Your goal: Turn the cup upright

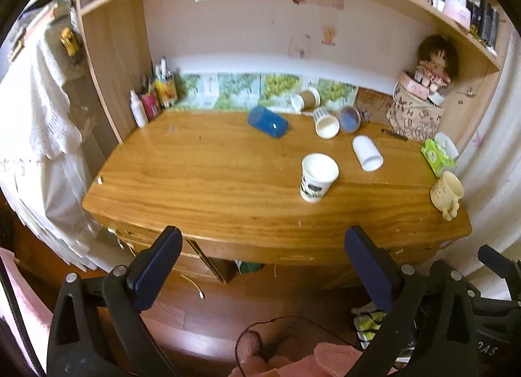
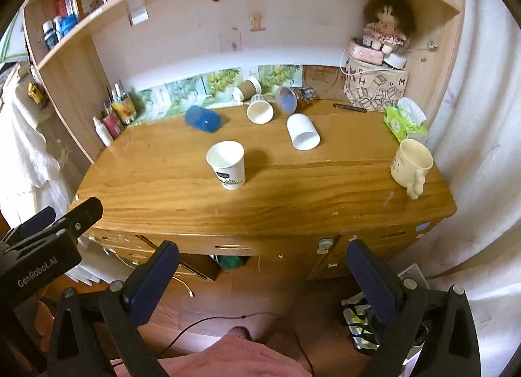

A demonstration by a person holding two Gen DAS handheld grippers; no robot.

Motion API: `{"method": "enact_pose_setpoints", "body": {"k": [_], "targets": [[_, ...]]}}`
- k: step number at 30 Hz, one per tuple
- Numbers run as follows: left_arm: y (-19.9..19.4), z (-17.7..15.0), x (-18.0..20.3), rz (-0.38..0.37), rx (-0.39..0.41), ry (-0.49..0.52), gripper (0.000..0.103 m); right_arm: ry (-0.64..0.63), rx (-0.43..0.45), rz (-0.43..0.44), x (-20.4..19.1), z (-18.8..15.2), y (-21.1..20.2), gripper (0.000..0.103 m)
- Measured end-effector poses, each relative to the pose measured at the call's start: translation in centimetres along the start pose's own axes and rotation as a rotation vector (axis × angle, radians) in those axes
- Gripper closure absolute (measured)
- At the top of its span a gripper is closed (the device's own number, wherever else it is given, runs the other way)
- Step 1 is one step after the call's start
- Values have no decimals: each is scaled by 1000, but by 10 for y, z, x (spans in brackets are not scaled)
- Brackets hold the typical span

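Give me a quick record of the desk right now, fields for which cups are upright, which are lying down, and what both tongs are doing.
upright: printed paper cup; cream mug
on side: blue cup; white cup; brown paper cup; striped paper cup; clear cup
surface: wooden desk
left tongs: open, short of the desk, holding nothing
right tongs: open, short of the desk, holding nothing

Seven cups sit ahead of the tongs: five tipped over (image 2: 303,133), two upright (image 2: 227,164). One doll (image 2: 386,23), far right.
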State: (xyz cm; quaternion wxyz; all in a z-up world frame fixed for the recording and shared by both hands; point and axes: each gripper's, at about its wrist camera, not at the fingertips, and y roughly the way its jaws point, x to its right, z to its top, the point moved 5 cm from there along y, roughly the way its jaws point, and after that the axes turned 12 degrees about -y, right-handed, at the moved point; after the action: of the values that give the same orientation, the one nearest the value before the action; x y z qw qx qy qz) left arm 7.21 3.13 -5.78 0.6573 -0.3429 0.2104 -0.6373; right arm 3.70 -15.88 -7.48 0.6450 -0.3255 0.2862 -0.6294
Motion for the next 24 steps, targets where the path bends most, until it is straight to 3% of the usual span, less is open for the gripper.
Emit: {"method": "enact_pose_setpoints", "body": {"k": [5,14,24], "targets": [[-14,-3,1,3,75,24,2,-15,30,11,-8,-3,-3,0],[-17,-9,8,10,88,66,2,-41,35,19,-18,-7,-5,0],[-20,-11,4,12,103,46,2,-70,54,13,-23,-6,-8,0]]}}
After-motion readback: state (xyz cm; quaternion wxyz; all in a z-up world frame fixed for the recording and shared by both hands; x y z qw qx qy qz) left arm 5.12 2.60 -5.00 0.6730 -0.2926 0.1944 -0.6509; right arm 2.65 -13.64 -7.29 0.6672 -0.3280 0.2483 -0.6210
